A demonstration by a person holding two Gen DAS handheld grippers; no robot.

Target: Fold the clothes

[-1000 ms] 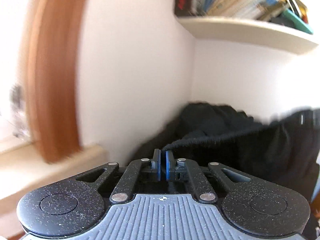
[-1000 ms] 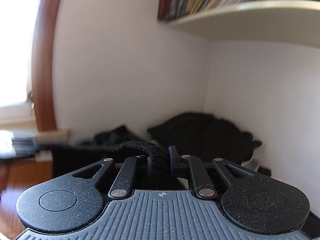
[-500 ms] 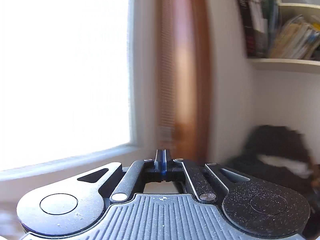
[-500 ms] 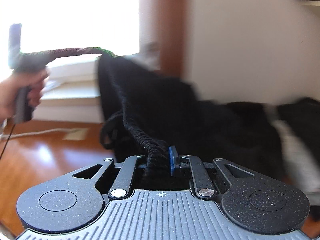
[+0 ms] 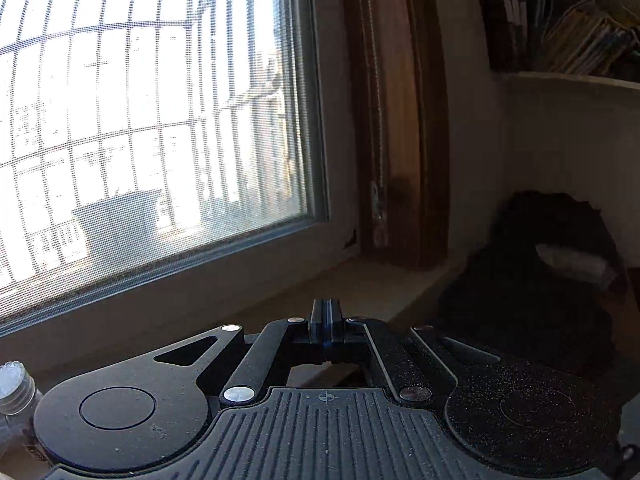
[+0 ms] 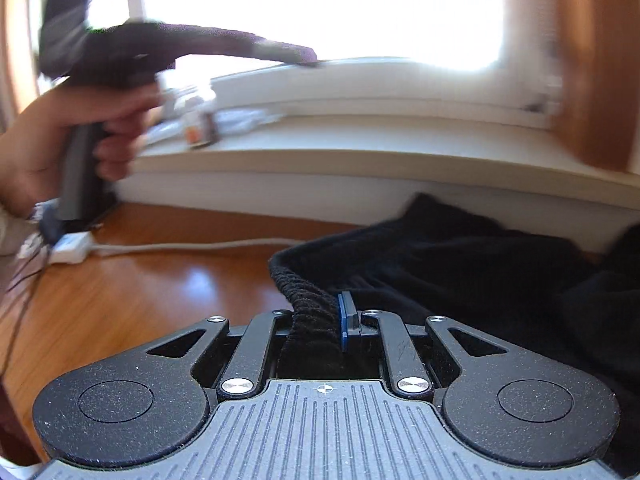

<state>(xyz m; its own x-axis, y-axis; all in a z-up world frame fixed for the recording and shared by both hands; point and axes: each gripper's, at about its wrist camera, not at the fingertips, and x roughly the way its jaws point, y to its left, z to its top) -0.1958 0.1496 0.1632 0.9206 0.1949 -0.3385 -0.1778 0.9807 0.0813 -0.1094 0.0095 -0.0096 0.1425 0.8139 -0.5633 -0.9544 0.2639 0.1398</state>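
A: What was closest in the right wrist view?

B: The right gripper (image 6: 320, 320). Its body was black and speckled, with a grey ribbed plate and round flat bumps on each side. Its jaws were pinching the thick, bumpy, stretchy edge of the black garment (image 6: 460, 264). One blue pad (image 6: 343, 320) showed beside the cloth.

A: Where was the rest of that cloth?

B: It lay soft and wrinkly on the shiny brown wooden floor (image 6: 140, 288), spreading to the right, up against the white wall under the window ledge (image 6: 360, 160).

A: What was farther back?

B: A white cord (image 6: 192, 246) ran flat along the floor to a small white box. A hand (image 6: 60, 132) held the grey handle of the left gripper (image 6: 304, 56), which looked blurry and long and reached toward the bright window. Little things sat on the ledge, too blurry to tell.

A: And the left wrist view?

B: The left gripper (image 5: 327, 314) was pressed together, with nothing between its blue pads. A small clear jar (image 5: 14, 386) with a ridged neck sat at the bottom left. Past the fingers was a pale flat sill (image 5: 360, 284). A dark lumpy clothes pile (image 5: 532, 272) sat at the right with a bit of white in it. Behind were a window (image 5: 140, 120) with a fine mesh and bars, a brown wooden frame (image 5: 400, 112), and books (image 5: 580, 40) leaning on a shelf.
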